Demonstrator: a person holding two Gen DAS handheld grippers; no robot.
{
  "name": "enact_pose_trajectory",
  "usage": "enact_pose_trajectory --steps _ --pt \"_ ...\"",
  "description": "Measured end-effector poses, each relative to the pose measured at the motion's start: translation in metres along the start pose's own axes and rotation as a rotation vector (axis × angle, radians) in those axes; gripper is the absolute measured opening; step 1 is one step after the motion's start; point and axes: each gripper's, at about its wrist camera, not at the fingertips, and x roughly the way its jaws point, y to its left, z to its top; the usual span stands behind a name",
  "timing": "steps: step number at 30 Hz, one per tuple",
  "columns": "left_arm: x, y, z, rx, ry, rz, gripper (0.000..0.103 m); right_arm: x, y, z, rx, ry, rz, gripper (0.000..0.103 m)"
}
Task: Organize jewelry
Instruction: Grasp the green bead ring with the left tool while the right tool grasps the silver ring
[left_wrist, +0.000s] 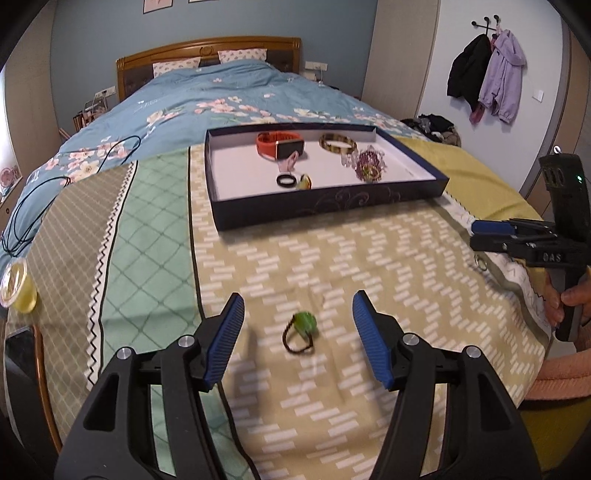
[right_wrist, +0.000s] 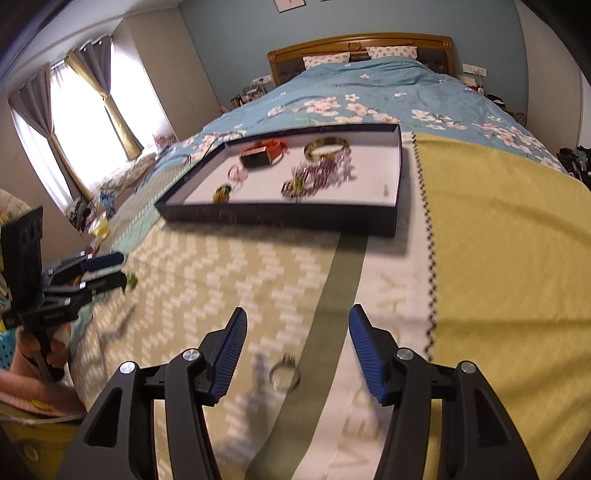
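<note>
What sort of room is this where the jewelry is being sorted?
A home bedroom, by the look of it. There is a made bed with a wooden headboard and a blue floral duvet, jackets hang on wall hooks, and a curtained window lights one side.

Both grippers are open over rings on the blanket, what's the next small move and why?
Probably lower the left gripper and close on the green ring: it lies loose between the open fingers, outside the tray. The right gripper could likewise take the silver ring.

Bed (left_wrist: 229, 88) bears patterned cloth (left_wrist: 369, 258), tray (left_wrist: 332, 210), two rings.
</note>
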Motion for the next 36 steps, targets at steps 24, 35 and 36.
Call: enact_pose_trajectory --steps 24,35,36 --pt "0.01 -0.004 -0.006 -0.019 0.063 0.0 0.053 -0.006 0.032 -0.031 -0.157 -0.023 -0.151 0.016" --pt "0.016 0.002 -0.002 -0.03 0.07 0.021 0.032 -0.008 0.034 -0.021 -0.13 -0.042 -0.106 0.016" --pt "0.016 0.002 -0.002 -0.025 0.071 0.02 0.029 -0.009 0.034 -0.019 -0.129 -0.046 -0.1 0.016"
